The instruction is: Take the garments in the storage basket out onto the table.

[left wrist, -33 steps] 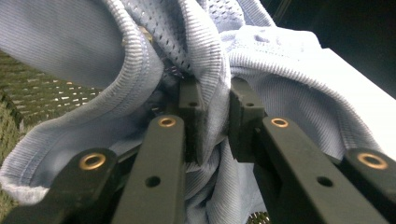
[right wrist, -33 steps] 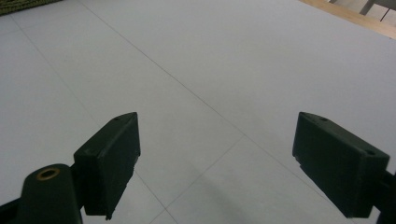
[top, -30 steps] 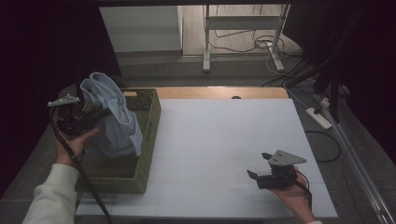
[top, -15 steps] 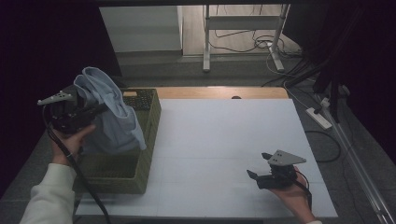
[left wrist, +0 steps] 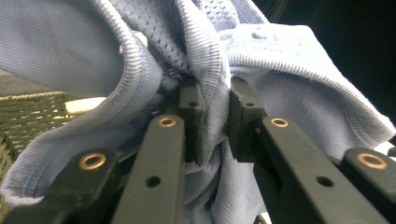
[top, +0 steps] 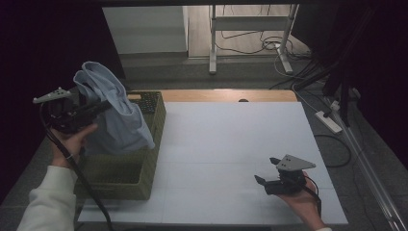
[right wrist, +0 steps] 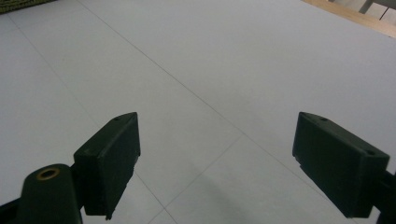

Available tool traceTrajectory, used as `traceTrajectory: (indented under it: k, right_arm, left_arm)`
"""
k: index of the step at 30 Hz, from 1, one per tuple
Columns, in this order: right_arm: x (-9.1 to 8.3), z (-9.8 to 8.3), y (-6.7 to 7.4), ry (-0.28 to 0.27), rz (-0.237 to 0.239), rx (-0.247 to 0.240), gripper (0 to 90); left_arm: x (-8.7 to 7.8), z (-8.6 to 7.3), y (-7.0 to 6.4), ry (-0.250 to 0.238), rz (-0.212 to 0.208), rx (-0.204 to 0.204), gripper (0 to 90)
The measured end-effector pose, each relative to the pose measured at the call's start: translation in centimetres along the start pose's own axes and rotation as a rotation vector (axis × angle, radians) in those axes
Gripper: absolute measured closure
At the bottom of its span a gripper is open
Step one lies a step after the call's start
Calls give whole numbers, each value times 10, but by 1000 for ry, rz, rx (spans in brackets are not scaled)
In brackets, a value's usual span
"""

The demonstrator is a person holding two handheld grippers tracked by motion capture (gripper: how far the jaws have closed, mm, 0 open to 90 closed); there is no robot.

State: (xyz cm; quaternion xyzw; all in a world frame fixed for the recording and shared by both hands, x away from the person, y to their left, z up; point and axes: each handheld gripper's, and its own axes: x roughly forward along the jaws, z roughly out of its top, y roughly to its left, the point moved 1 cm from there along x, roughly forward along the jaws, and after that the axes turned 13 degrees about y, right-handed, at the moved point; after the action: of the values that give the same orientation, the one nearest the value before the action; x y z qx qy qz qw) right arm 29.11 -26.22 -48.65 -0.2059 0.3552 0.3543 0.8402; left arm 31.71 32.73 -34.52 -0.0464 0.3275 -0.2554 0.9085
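In the high view, the left claw (top: pixel 96 107) at nine o'clock clenched a light blue garment (top: pixel 115 115), which hung above the green woven basket (top: pixel 139 168) at the worktop's (top: pixel 231 144) left edge, its lower folds draped over the basket's near side. The right claw (top: pixel 267 179) rested at five o'clock, well apart from it.

In the left gripper view, the jaws pinched a bunched fold of the ribbed garment (left wrist: pixel 280 74), with the basket (left wrist: pixel 32 112) at nine o'clock.

In the right gripper view, the right claw (right wrist: pixel 215 163) stood released, jaws wide over the bare worktop (right wrist: pixel 210 60).
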Motion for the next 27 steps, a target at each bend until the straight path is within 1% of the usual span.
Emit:
traceTrajectory:
  k: [5,11,21,27]
  right_arm:
    - [0,0,0,3,3,0,152]
    - [0,0,0,1,2,2,152]
    - [0,0,0,-1,-1,4,151]
    - [0,-1,-1,-1,-1,4,152]
  left_arm:
    - [-1,1,-1,-4,4,-6,774]
    - [-2,4,-4,-10,-2,-1,774]
    - [0,13,-15,-13,-15,25,774]
    - [1,16,-19,-16,-24,32,774]
